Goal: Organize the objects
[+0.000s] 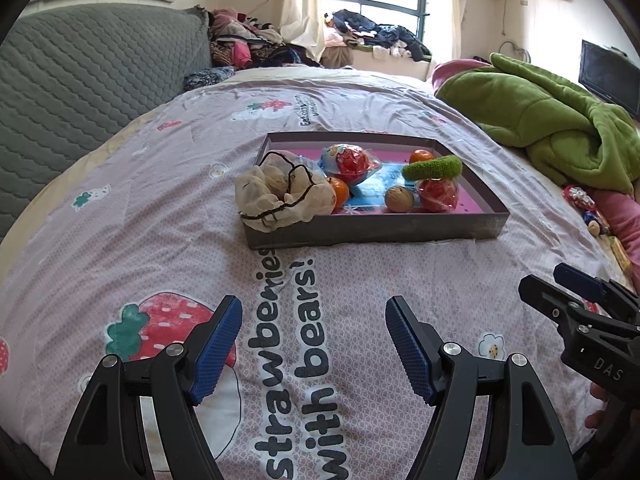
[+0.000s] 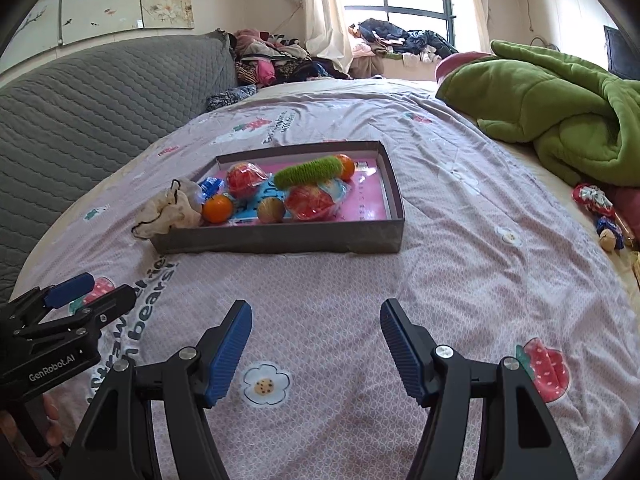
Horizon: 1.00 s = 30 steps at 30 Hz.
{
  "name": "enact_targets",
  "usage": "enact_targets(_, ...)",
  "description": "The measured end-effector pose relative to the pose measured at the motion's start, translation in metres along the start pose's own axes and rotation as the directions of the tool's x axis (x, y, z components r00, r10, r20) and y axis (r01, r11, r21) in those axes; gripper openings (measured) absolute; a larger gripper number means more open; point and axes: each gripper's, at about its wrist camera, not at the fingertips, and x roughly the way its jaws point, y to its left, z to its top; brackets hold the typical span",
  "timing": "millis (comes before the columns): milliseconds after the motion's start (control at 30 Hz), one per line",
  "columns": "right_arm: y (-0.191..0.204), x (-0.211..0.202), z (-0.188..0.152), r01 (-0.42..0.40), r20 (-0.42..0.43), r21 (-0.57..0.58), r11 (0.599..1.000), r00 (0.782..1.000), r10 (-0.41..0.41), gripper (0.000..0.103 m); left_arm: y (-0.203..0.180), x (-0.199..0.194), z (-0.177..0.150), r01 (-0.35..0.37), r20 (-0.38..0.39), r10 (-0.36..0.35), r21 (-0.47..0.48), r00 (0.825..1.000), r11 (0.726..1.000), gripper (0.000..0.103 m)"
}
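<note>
A shallow grey box (image 1: 372, 228) (image 2: 280, 238) sits on the bed ahead of both grippers. In it lie a cream drawstring pouch (image 1: 276, 196) (image 2: 172, 208) hanging over its left rim, two wrapped red balls (image 1: 352, 160) (image 2: 310, 202), two oranges (image 1: 340, 192) (image 2: 217, 208), a walnut (image 1: 399, 199) (image 2: 270, 210) and a green fuzzy band (image 1: 432, 167) (image 2: 308, 172). My left gripper (image 1: 314, 320) is open and empty, low over the bedspread. My right gripper (image 2: 316, 322) is open and empty beside it, also seen in the left wrist view (image 1: 576, 292).
A crumpled green blanket (image 1: 552, 120) (image 2: 560, 108) lies at the right of the bed. Small wrapped items (image 1: 584, 204) (image 2: 600, 208) lie near the right edge. A grey quilted headboard (image 1: 80, 80) stands at the left. Clothes piles (image 1: 248, 44) sit by the window.
</note>
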Motion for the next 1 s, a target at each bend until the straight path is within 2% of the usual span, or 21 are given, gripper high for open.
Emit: enact_targets(1000, 0.0039, 0.003, -0.003, 0.006, -0.009, -0.015, 1.0, 1.0, -0.006, 0.066, 0.0003, 0.0052, -0.0045, -0.03, -0.008, 0.03, 0.001, 1.0, 1.0, 0.075)
